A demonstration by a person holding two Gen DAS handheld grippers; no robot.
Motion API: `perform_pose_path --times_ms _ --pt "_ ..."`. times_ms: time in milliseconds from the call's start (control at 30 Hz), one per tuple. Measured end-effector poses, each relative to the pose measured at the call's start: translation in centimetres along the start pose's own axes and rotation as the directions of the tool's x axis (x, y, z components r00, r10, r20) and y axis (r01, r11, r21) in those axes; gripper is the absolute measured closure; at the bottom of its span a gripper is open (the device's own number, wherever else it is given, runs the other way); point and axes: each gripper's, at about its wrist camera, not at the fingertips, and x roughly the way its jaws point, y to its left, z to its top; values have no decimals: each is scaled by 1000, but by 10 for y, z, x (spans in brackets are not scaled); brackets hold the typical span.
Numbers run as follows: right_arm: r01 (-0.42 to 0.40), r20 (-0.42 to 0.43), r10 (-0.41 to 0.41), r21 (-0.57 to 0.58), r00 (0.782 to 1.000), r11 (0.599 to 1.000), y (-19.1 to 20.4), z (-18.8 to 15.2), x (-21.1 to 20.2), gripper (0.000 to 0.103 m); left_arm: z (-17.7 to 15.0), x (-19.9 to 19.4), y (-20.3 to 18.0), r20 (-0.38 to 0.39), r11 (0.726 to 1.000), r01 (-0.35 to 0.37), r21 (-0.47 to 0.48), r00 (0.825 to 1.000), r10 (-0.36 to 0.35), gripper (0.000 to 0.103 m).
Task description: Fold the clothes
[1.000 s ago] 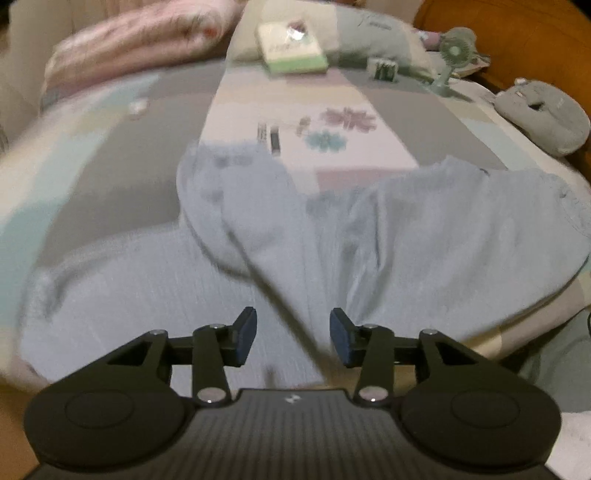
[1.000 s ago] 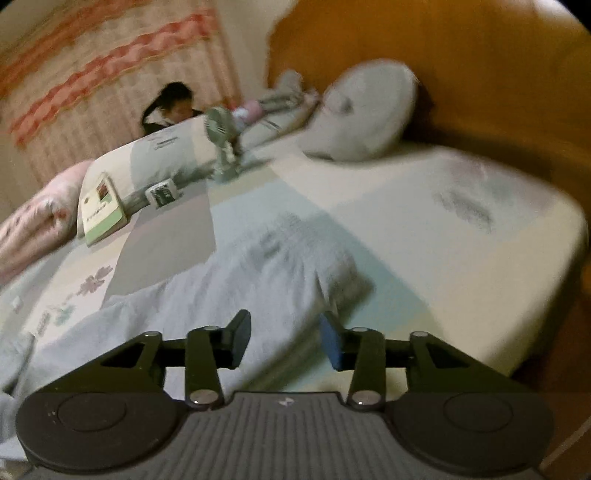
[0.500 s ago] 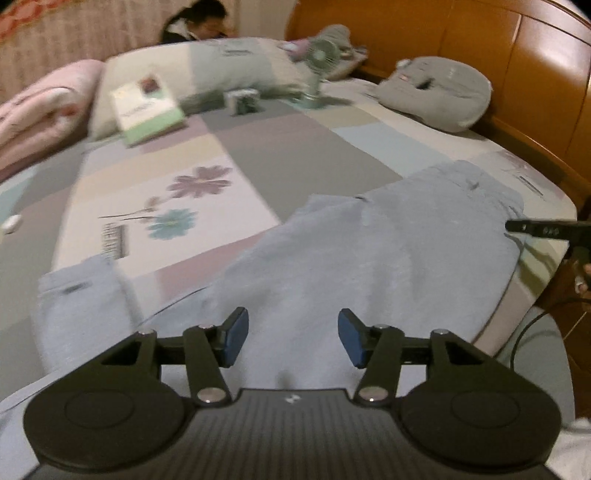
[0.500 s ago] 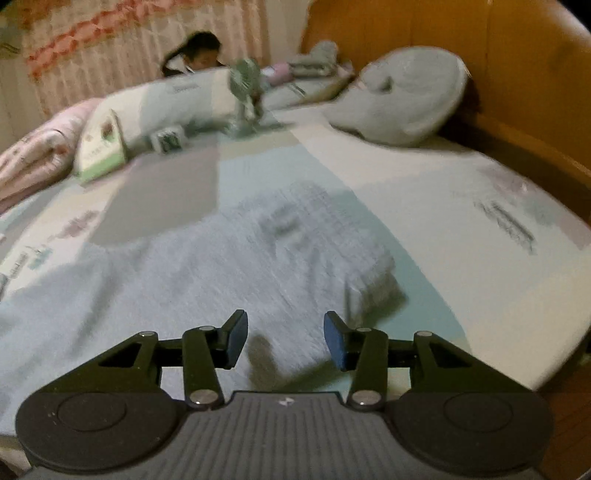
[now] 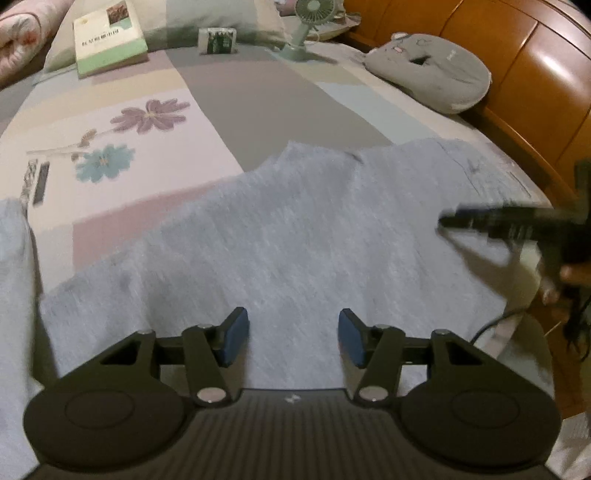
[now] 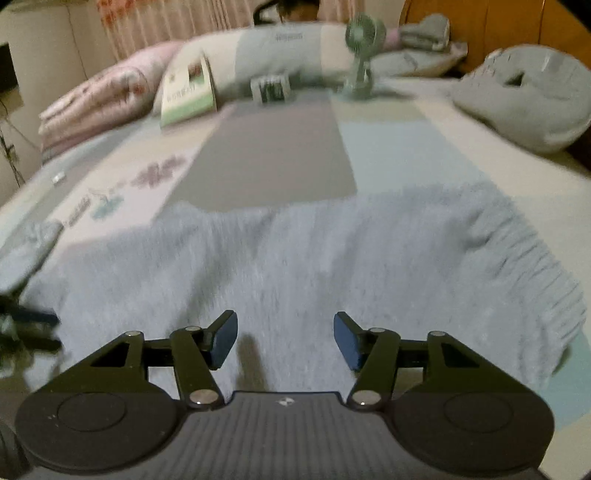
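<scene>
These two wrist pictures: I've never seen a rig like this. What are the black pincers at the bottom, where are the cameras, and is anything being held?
Each picture comes from a camera on a handheld two-finger gripper, looking along its fingers. The left gripper and right gripper are both open and hold nothing. Both hover over a light blue garment spread on the bed. Further back lie a book, a small fan and a grey cushion. The blurred black shape at the left view's right edge is the other gripper.
</scene>
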Motion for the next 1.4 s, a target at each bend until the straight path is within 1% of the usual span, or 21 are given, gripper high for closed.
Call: perform_pose_path --times_ms 133,200,267,300,333,367,400,467,533,600,700,767,867,1033,1100,1200,1233,1267,1333,1367,1400 --pt "-18 15 17 12 1000 1000 4 -3 -5 36 47 2 14 68 999 52 12 996 -53 48" --pt "-22 30 21 12 999 1000 6 -2 -7 36 70 15 21 102 996 91 20 990 -92 48" --pt "-18 50 17 3 999 1000 7 -1 -10 36 88 38 25 107 995 101 27 989 -103 53" --pt "-14 60 14 -3 998 1000 8 1 -11 36 96 49 27 108 994 102 32 989 -105 58" --pt "-10 71 11 -9 997 1000 9 2 -12 36 101 61 27 106 996 82 43 991 -86 79" --pt "-8 81 9 -15 997 1000 10 3 -13 36 103 69 27 96 997 65 50 993 -70 86" --pt "-9 90 11 -22 996 1000 11 4 -14 36 104 78 27 82 997 55 56 995 -59 86" --pt "-20 98 23 -37 995 999 12 4 -14 36 100 88 24 63 995 78 66 995 -82 86" --pt "-34 104 38 -47 994 998 12 4 -14 36 94 91 19 61 991 88 102 994 -95 86" --pt "-40 103 44 -45 994 998 12 5 -10 36 90 94 16 55 988 73 134 995 -80 86" --pt "-44 98 49 -43 994 998 12 6 -5 36 90 98 14 47 985 65 158 996 -73 84" --pt "-43 93 47 -44 995 998 12 5 -2 36 92 97 15 35 986 78 149 996 -84 83" --pt "-35 94 39 -45 995 998 11 4 -1 35 93 96 14 24 982 87 169 995 -92 83" --pt "-28 97 33 -47 995 999 9 2 -2 34 89 95 5 3 973 66 222 998 -68 83" --pt "-28 97 32 -51 995 998 10 2 -2 34 88 95 5 -8 973 75 219 997 -75 83" --pt "-35 96 39 -50 995 998 10 1 -2 32 97 101 8 -17 969 115 218 993 -114 78" --pt "-35 96 39 -49 995 998 10 1 -2 31 103 106 9 -22 966 151 212 989 -150 74" --pt "-35 95 39 -48 995 998 10 1 -2 31 108 111 10 -20 962 183 202 983 -183 74" --pt "-34 95 38 -47 995 998 10 0 -2 31 116 119 13 -28 960 227 162 974 -226 79" --pt "-28 98 33 -49 995 998 10 0 -3 31 119 122 14 -33 959 244 143 970 -242 90" --pt "-23 101 28 -51 995 998 10 0 -5 31 120 120 13 -26 955 257 148 966 -256 98"
